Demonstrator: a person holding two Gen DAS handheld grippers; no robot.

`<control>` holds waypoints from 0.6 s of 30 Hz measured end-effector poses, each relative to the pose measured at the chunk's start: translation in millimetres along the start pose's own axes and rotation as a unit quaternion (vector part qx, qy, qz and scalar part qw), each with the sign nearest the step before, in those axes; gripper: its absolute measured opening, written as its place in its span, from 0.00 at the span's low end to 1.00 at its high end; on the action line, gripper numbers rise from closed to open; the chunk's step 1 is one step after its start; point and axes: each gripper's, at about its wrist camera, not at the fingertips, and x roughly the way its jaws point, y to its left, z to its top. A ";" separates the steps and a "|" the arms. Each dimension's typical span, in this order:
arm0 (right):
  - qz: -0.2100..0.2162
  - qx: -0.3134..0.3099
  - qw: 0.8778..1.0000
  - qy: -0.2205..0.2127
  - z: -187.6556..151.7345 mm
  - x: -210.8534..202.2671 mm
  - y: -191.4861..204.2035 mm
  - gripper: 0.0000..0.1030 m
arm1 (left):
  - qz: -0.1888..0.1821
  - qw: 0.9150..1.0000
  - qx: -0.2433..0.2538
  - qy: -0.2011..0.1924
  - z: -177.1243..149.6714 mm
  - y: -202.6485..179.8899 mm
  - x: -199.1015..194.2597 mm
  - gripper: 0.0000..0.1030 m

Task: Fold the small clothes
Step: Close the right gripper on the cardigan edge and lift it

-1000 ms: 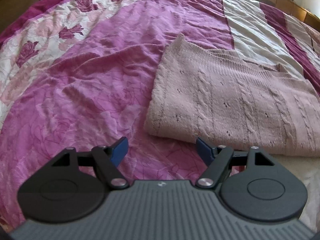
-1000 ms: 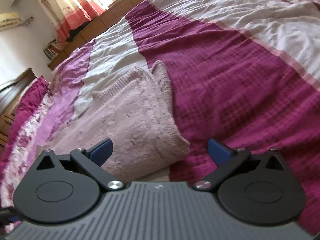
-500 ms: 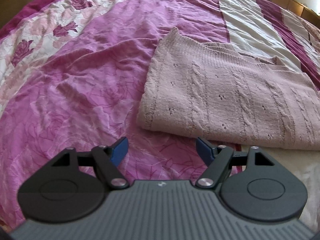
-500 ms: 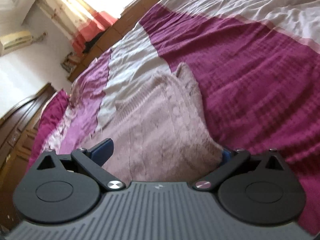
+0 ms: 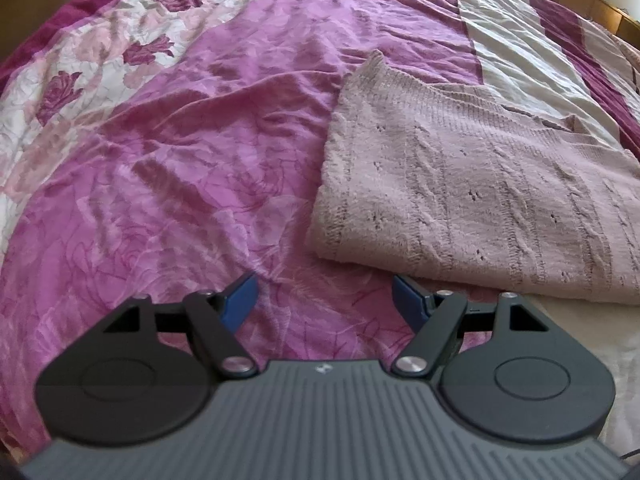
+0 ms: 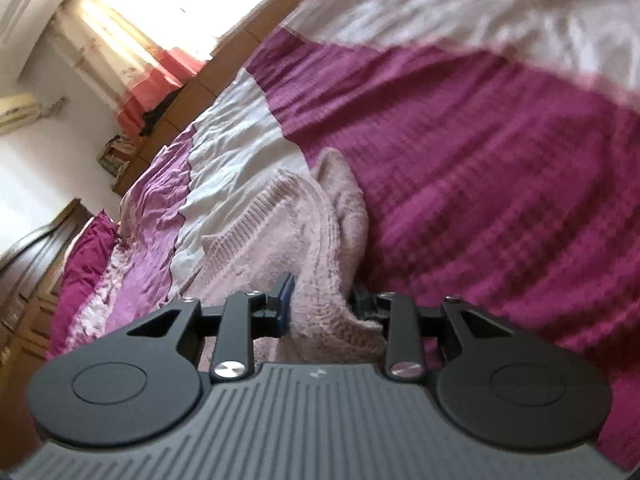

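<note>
Sunlit curtains and dark wooden furniture frame a wide bed covered by a crumpled magenta, pink and cream patterned bedspread. On it lies the pale pink cable-knit sweater, partly folded, spread flat across the bedspread's pink and cream bands.

The right gripper sits at the sweater's near corner, and its jaws are closing with a thick bunch of knit between the blue pads; the fabric humps up there, so the pads look to be already biting into it. The left gripper hangs with its jaws wide and nothing between them, over bare bedspread just short of the sweater's near edge.

The main risk is the right grip catching only the top layer of the doubled knit: lifting would then peel the layers apart and undo the fold. A bite too deep could also pinch the bedspread underneath and drag it along. With only one corner held, the loose knit may stretch and sag sideways, leaving a skewed fold unless the left gripper takes the other corner first.
</note>
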 end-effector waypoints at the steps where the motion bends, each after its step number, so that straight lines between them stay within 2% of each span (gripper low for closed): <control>1: 0.005 0.013 1.000 0.004 -1.1 0.4 -4.7 0.40 | 0.000 1.000 0.001 0.000 -0.3 -0.3 -0.2 0.74; 7: 0.016 0.017 1.000 0.008 -3.0 8.0 -6.3 0.50 | 0.001 1.000 0.006 0.000 -2.5 -2.3 -0.9 0.74; 9: 0.014 0.009 1.000 0.008 -2.8 9.5 -2.1 0.50 | 0.000 1.000 0.007 0.000 -2.7 -2.3 -0.7 0.74; 11: 0.012 -0.004 1.000 0.008 -1.7 12.1 2.8 0.45 | -0.001 1.000 0.008 0.001 -3.2 -1.8 -0.9 0.74; 12: 0.010 -0.008 1.000 0.005 -1.5 11.7 4.5 0.37 | -0.002 1.000 0.009 0.002 -3.4 -1.3 -1.2 0.74; 13: 0.008 -0.010 1.000 0.002 -0.7 10.9 6.2 0.32 | -0.001 1.000 0.008 0.001 -3.4 -1.6 -1.2 0.74; 18: 0.022 -0.017 0.999 -0.015 2.9 1.4 17.2 0.27 | -0.001 1.000 0.008 0.001 -2.8 1.3 -1.9 0.74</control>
